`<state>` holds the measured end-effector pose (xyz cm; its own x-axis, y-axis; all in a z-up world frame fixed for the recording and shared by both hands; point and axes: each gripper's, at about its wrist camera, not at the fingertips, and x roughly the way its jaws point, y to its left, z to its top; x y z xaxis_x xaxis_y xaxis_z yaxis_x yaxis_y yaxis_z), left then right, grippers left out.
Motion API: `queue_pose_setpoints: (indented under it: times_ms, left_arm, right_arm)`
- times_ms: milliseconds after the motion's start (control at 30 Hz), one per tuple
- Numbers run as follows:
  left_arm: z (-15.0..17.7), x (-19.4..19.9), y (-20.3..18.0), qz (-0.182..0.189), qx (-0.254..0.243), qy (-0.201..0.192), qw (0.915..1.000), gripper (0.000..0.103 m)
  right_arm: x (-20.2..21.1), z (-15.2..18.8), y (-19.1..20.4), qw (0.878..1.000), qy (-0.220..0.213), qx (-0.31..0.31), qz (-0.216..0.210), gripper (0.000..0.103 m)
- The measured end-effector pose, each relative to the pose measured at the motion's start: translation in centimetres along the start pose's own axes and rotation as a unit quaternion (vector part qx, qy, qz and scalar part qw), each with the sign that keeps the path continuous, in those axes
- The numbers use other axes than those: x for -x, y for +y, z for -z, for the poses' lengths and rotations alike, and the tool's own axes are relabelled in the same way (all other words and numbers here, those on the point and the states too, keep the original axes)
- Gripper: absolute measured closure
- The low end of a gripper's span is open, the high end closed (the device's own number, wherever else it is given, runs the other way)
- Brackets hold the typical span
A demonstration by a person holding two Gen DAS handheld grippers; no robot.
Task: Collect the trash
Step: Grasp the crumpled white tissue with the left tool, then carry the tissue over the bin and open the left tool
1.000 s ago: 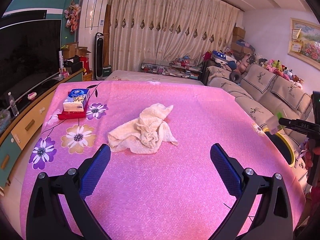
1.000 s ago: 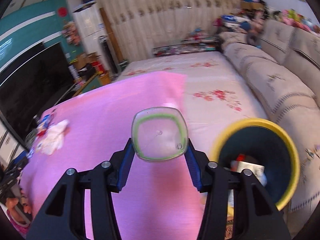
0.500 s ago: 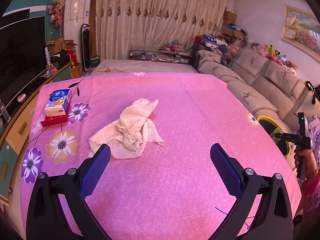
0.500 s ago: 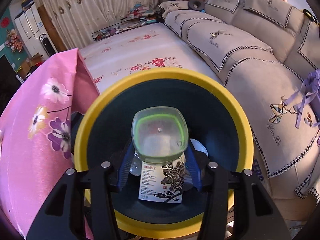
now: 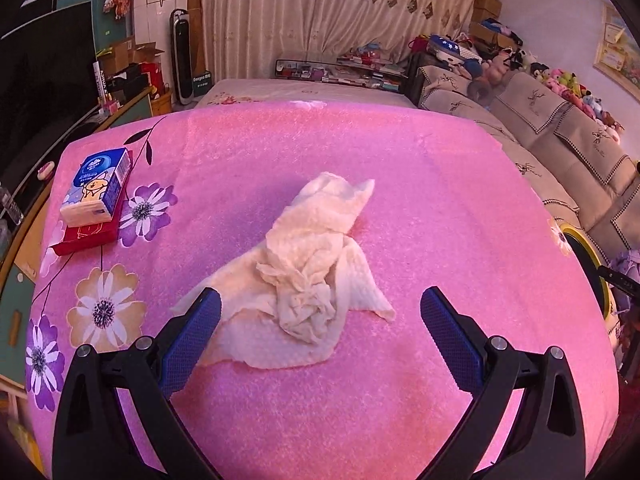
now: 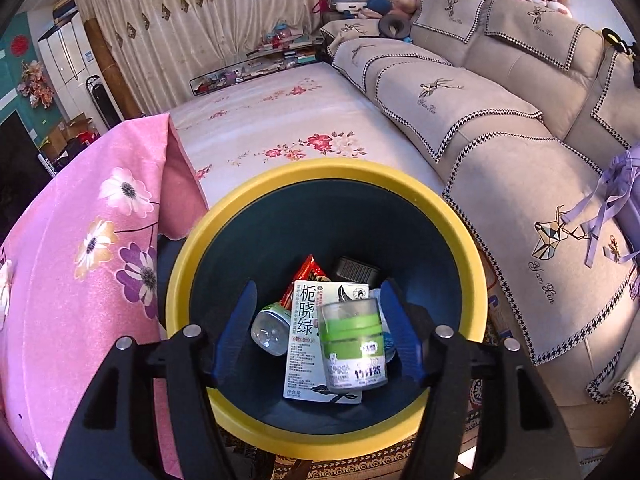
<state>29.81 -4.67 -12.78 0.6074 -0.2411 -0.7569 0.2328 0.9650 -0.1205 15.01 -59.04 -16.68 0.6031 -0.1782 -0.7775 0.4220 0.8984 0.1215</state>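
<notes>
The right claw (image 6: pixel 316 320) is hanging open over the yellow bin (image 6: pixel 192 264), the green-labelled jar (image 6: pixel 354 346) lying inside. The left claw (image 5: pixel 320 316) is waiting open around the crumpled paper towel (image 5: pixel 304 276); I think squeezing it comes next.

We see a pink flowered tablecloth (image 5: pixel 400 184); on it lie crumpled paper towels (image 5: pixel 304 276); a tissue pack (image 5: pixel 96 188) tops a red box (image 5: pixel 86 234).

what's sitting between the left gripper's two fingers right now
In the left wrist view, the crumpled paper towel lies on the pink tablecloth between the open left gripper fingers, untouched.
</notes>
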Motion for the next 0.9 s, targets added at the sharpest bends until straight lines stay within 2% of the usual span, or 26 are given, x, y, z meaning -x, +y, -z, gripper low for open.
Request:
queue_pose_setpoints:
  times_ms: [167,233,300,367,467,500,667,900]
  left_arm:
    - [-1.6,-2.5,1.0,0.003,0.012,0.017,0.9998,0.005]
    - [-2.2,-2.9,0.9,-0.001,0.01,0.021,0.9997,0.013]
    - [-2.5,-3.1,0.5,-0.018,0.0,0.021,0.9996,0.037]
    - [-2.6,-3.2,0.0,-0.034,-0.016,0.022,0.9991,0.052]
    - [-2.7,-3.0,-0.8,-0.034,-0.027,0.025,0.9987,0.075]
    - [-2.7,-2.9,-1.2,-0.033,-0.029,0.024,0.9987,0.079]
    - [-2.5,-0.7,-5.5,-0.024,-0.07,0.0,0.9973,0.082]
    - [-3.1,2.8,-15.3,0.044,-0.134,-0.025,0.9897,0.082]
  right_arm:
    - [0.3,0.0,0.6,1.0,-0.002,0.004,-0.011,0.041]
    - [0.5,0.0,1.0,1.0,-0.002,0.007,-0.014,0.041]
    - [0.6,0.1,1.2,1.0,-0.003,0.01,-0.017,0.041]
    - [0.8,0.1,1.2,1.0,-0.005,0.01,-0.02,0.041]
    - [1.1,0.1,1.1,1.0,-0.008,0.009,-0.024,0.041]
    - [1.3,0.0,1.1,1.0,-0.008,0.009,-0.025,0.041]
    - [1.9,0.1,0.5,0.999,-0.014,0.005,-0.029,0.041]
    - [3.5,0.3,-1.0,0.999,-0.03,-0.003,-0.037,0.041]
